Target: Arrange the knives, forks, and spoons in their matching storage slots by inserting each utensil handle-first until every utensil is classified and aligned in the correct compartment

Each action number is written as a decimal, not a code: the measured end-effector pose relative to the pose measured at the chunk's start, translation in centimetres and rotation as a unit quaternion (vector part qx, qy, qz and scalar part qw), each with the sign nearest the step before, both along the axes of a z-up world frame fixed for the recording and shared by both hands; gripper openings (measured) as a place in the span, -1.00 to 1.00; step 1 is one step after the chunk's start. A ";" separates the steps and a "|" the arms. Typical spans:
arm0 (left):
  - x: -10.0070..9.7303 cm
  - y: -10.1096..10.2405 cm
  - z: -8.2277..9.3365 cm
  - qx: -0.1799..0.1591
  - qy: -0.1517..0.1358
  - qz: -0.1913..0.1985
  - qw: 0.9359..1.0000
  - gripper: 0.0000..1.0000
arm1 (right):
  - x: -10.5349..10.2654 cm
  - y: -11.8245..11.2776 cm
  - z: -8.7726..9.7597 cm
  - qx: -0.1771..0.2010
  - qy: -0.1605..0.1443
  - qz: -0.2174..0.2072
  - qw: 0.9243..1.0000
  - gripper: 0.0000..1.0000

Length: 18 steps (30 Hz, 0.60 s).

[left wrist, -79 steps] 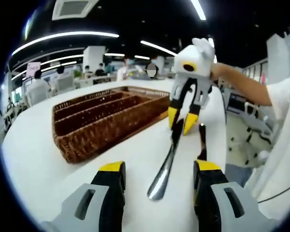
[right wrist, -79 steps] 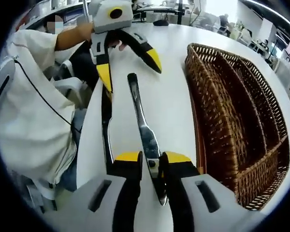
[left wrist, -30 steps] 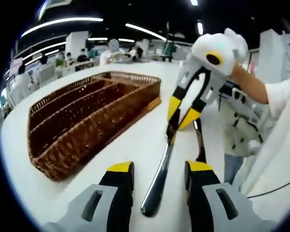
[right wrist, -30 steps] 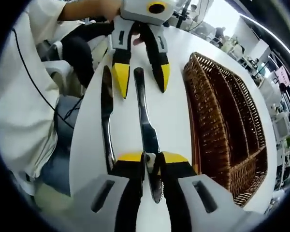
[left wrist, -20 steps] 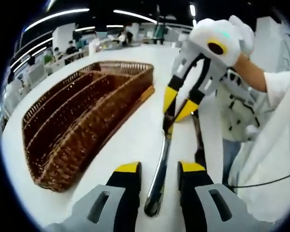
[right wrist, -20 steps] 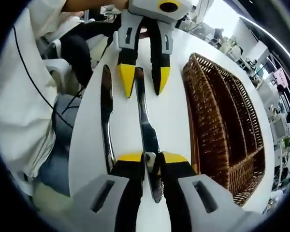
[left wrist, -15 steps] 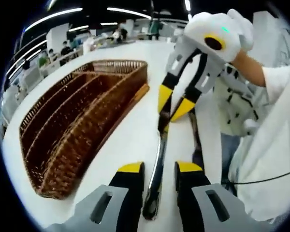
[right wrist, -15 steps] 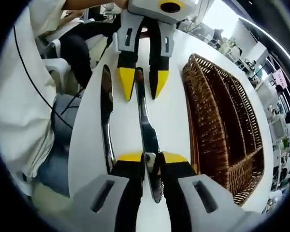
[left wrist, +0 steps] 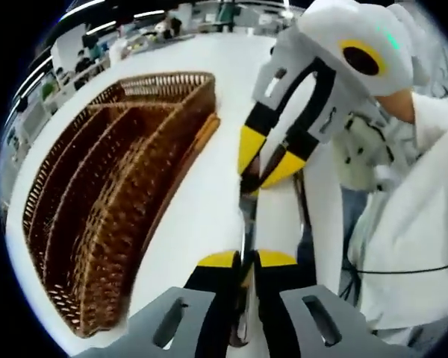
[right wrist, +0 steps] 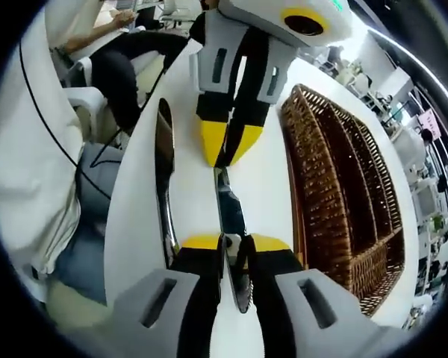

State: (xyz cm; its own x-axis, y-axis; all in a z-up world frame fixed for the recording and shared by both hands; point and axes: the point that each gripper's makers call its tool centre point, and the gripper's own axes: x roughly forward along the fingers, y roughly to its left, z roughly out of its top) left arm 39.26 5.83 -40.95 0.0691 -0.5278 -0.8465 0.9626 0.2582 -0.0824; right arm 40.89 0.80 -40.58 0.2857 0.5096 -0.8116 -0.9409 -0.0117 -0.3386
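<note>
A silver table knife (left wrist: 244, 224) lies along the white table (left wrist: 201, 216), and both grippers hold it. My left gripper (left wrist: 248, 259) is shut on its rounded handle end at the bottom of the left gripper view. My right gripper (left wrist: 255, 179) comes in from the upper right and pinches the far end. In the right gripper view, my right gripper (right wrist: 237, 242) is shut on the knife (right wrist: 228, 205) at the blade end. There the left gripper (right wrist: 222, 162) is closed on the same knife further up. A second knife (right wrist: 163, 164) lies parallel beside it near the table edge.
A brown wicker cutlery tray (left wrist: 97, 224) with long empty slots sits beside the knives; it is on the right in the right gripper view (right wrist: 336, 171). The person's white sleeve (left wrist: 418, 224) and a chair (right wrist: 89, 104) lie past the table edge. The second knife (left wrist: 302, 216) lies close to that edge.
The left gripper has moved forward over the knife's handle end and its jaws have closed on it. The right gripper has stayed shut on the blade end.
</note>
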 end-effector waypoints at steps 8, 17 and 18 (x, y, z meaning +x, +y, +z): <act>-0.5 0.2 0.1 0.000 -0.092 -0.042 0.995 -0.86 | 0.0 0.0 0.0 0.005 0.009 0.007 1.000 -0.74; -0.5 0.2 0.2 0.007 -0.150 -0.068 0.986 -0.87 | 0.0 0.1 -0.1 0.011 0.056 0.009 0.998 -0.73; -0.4 0.2 0.3 0.008 -0.154 -0.066 0.986 -0.87 | -0.1 0.1 -0.2 0.010 0.063 0.008 0.998 -0.73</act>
State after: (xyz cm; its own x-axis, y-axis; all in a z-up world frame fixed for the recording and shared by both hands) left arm 38.88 6.03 -40.70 0.2565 -0.5364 -0.8040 0.9664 0.1284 0.2226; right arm 40.76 0.86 -40.75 0.1742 0.5305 -0.8296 -0.9756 -0.0216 -0.2187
